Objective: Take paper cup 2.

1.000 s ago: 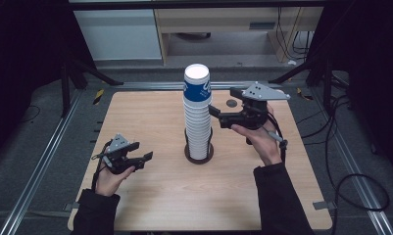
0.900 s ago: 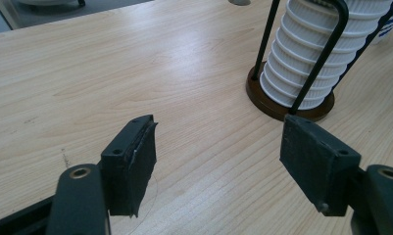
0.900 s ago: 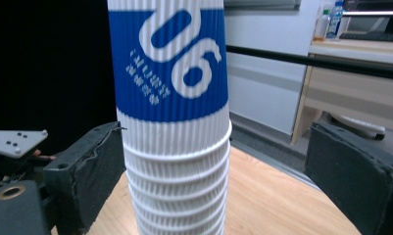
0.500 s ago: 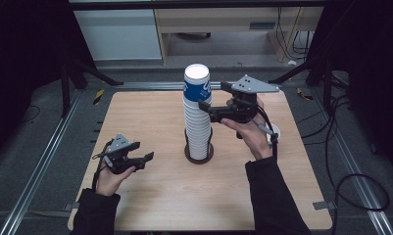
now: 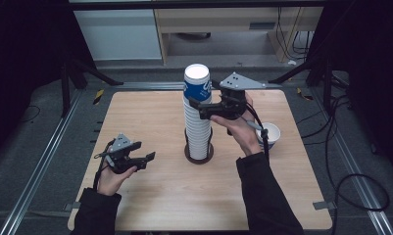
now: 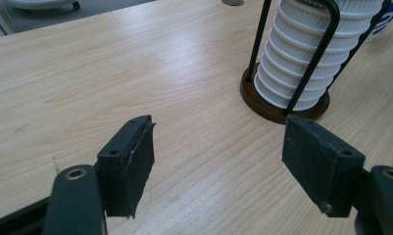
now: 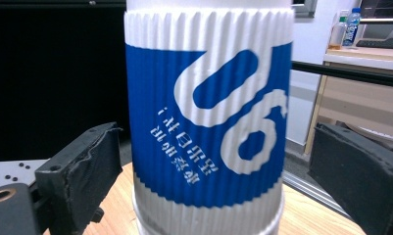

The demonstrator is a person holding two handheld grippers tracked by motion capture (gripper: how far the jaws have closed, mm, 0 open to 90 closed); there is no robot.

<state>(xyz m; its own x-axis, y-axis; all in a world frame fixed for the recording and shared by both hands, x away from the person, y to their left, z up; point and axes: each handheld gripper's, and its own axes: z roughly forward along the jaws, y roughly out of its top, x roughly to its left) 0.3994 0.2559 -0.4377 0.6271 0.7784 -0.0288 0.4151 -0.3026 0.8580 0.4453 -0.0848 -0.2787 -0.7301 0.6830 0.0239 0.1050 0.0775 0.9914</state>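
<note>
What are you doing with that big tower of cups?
A person holds a hand-held gripper in each hand at a wooden table. The right hand-held gripper is up at the top cup, the blue and white one on the tall stack of cups. Its jaws have just been opening and stand on either side of that cup without pressing it. The left hand-held gripper waits open, low over the table. A single cup stands off to the right.

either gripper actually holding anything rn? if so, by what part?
Nothing held. Right gripper has opened wide around the top cup of the stack, jaws either side of its blue band, not touching. Left gripper is open over the table.
</note>
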